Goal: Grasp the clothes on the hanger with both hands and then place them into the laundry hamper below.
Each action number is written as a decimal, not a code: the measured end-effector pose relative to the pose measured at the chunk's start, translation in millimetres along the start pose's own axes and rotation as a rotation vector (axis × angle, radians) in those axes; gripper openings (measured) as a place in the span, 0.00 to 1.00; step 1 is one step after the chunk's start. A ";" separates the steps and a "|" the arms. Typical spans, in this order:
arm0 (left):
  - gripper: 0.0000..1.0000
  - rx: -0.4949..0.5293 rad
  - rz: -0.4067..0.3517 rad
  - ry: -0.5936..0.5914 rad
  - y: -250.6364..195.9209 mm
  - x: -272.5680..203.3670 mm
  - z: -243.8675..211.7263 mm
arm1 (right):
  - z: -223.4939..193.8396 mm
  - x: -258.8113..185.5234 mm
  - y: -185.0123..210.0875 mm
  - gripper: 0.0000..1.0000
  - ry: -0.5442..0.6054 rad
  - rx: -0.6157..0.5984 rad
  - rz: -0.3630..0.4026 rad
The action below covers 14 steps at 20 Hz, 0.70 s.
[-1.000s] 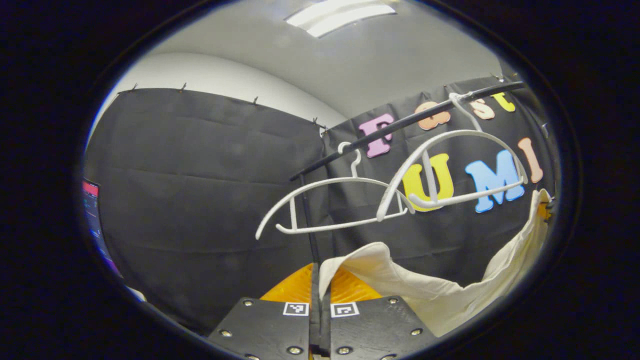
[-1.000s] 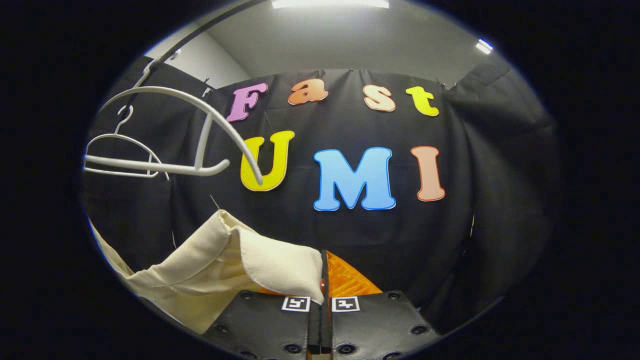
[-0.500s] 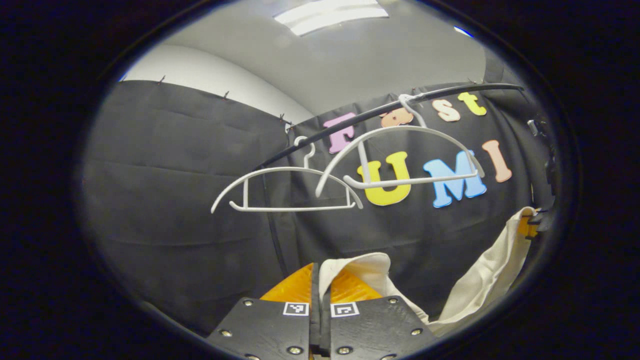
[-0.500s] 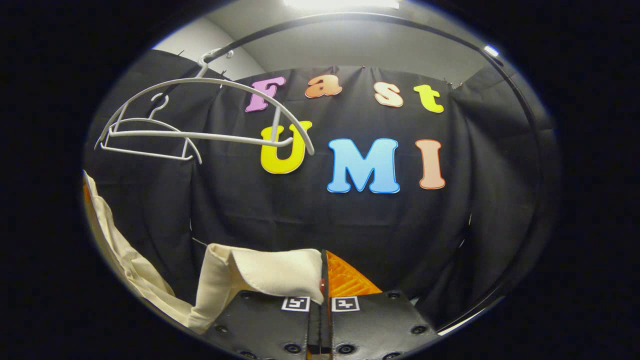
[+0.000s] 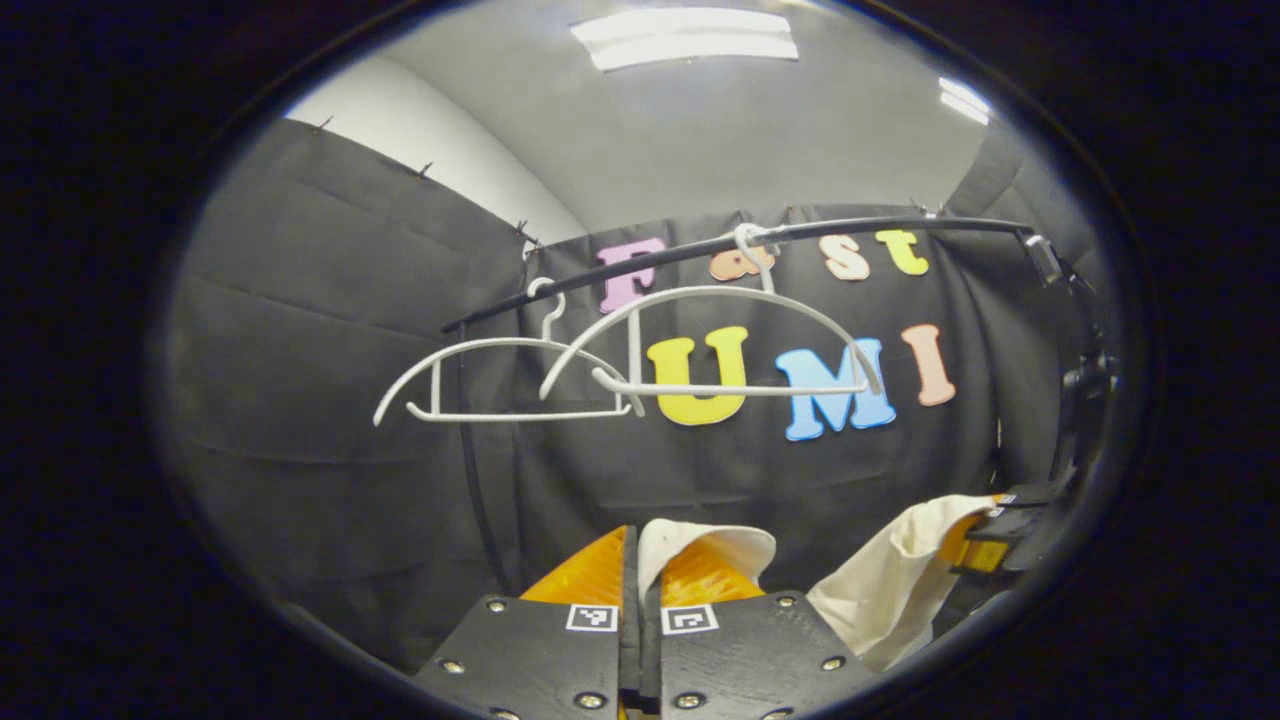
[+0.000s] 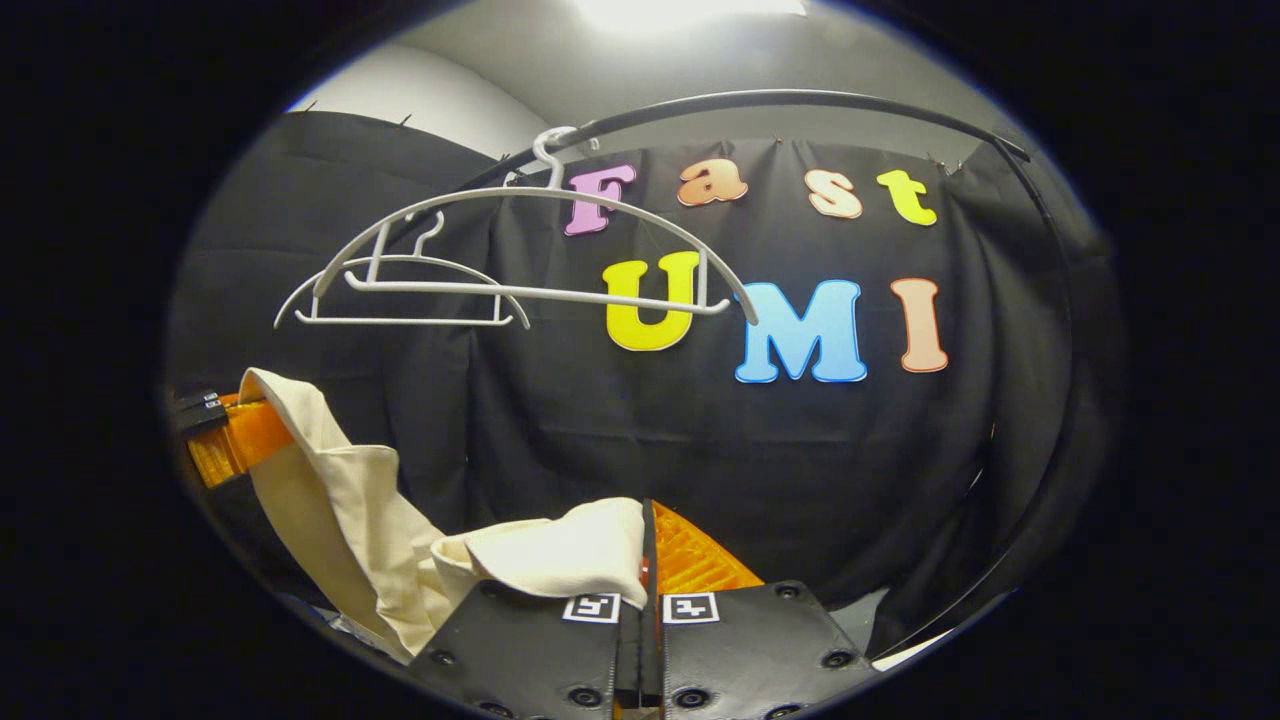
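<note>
Garment (image 6: pixel 340 520) off hangers (image 6: pixel 520 250), both grippers clenched on it.
Lower L (image 5: pixel 640 590) & R (image 6: pixel 645 580) level, release over hamper.

Cream garment (image 6: pixel 340 520) — slack, below bare hangers (image 6: pixel 520 250)

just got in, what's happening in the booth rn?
A person works two handheld claws. The left claw and the right claw are each shut on an edge of a cream garment, which sags between them. It is already off the two white hangers, which hang bare on the black rail above. The drop into the hamper is not yet done.
</note>
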<state>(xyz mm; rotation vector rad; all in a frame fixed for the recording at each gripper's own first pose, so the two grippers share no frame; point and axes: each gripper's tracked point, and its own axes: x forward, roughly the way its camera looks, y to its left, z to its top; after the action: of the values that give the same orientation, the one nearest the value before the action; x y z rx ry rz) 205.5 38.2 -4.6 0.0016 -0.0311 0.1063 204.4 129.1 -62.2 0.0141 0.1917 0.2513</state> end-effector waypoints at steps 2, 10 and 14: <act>0.00 -0.028 -0.040 -0.012 -11.6 -11.1 8.1 | 2.1 -8.8 10.9 0.02 -0.005 0.026 0.019; 0.00 -0.062 -0.152 0.085 -44.7 -11.4 -51.4 | -68.8 -16.6 12.8 0.03 0.100 0.064 -0.004; 0.01 -0.053 -0.161 0.174 -45.1 -21.7 -109.6 | -121.5 -22.5 11.5 0.03 0.189 0.046 -0.030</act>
<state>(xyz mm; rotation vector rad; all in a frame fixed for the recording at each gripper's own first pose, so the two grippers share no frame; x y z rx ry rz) 192.1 -8.6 -114.8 -0.0585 0.1401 -0.0552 157.1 133.4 -176.8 0.0329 0.3853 0.2185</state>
